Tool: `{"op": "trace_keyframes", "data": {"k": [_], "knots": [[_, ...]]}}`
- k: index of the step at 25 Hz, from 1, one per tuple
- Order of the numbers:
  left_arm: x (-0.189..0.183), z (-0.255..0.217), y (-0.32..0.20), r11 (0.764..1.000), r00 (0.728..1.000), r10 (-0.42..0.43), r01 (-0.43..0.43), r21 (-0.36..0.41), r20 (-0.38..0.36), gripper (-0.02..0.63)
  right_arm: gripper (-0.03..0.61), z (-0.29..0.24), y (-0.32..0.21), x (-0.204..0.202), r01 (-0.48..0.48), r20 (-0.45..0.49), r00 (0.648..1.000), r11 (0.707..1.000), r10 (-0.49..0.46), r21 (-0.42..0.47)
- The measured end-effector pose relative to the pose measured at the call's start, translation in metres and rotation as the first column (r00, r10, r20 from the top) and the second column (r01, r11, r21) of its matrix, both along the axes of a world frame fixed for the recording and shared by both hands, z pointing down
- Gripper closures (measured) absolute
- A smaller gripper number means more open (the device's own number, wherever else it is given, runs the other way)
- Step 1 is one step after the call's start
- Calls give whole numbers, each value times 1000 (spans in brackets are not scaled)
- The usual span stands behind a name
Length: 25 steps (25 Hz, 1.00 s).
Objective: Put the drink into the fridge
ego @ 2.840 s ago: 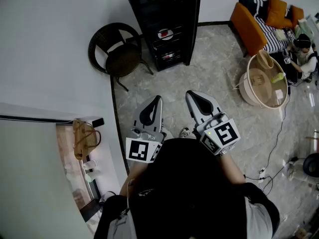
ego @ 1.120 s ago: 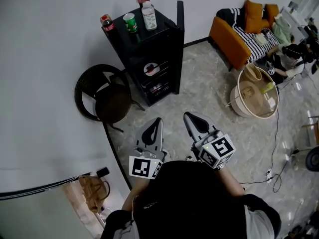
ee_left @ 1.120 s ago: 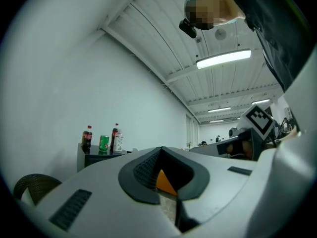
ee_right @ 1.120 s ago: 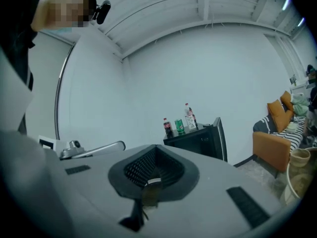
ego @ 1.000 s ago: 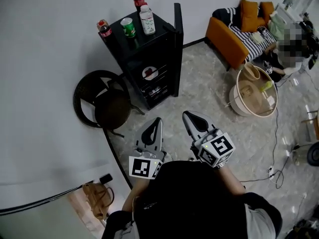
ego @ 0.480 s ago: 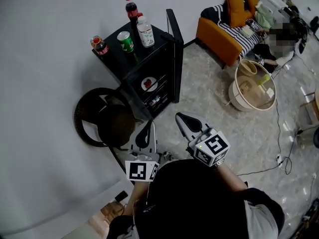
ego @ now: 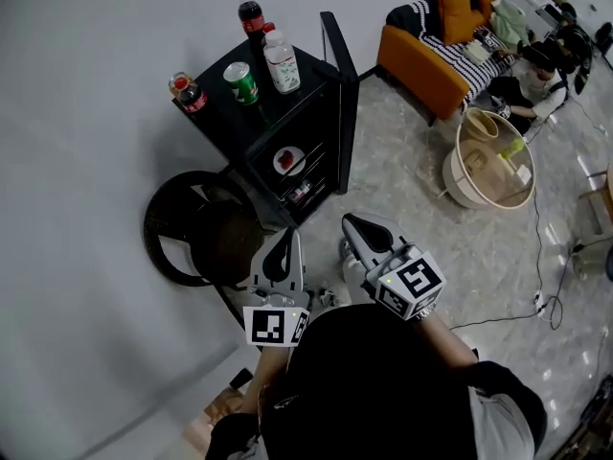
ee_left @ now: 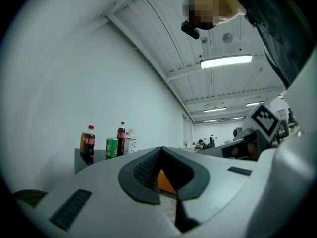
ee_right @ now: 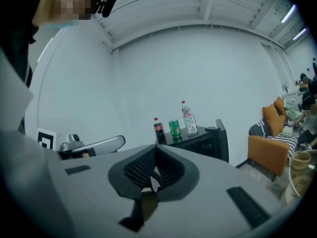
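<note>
Marble floor. Head view: black fridge at 11 o'clock, four drinks standing on its top.
Left gripper view: left hand-held gripper, jaws together, empty.
Right gripper view: right hand-held gripper, jaws together, empty; drinks at 12 o'clock.

The left hand-held gripper is pointing across the room with its two grey jaws lying shut against each other and nothing gripped. A scrap of orange is showing through the small gap behind the dark pads. Beyond, to the left, four drinks are standing close together on a dark cabinet against the white wall: a cola bottle, a green can, a second cola bottle and a clear bottle. The right hand-held gripper is hovering alongside, carrying its marker cube. Strip lights are glowing overhead.
</note>
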<state>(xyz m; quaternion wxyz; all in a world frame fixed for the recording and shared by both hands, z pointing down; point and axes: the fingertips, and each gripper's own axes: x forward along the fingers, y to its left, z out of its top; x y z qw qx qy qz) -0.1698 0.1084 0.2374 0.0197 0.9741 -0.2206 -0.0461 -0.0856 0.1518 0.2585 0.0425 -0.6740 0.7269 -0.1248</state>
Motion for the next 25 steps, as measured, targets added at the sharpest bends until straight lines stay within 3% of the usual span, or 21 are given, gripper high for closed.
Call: {"op": "trace_keyframes", "data": {"k": [13,25], "knots": [[43,-11,-110,988,988,-153,153,26,14,604,565,-2,-115,43,149,6,989,989,-149,19],[82,-15,-176,945,945,-328,328,3,10,604,565,-15,-177,94,250,-32,968,967,-249,37]]}}
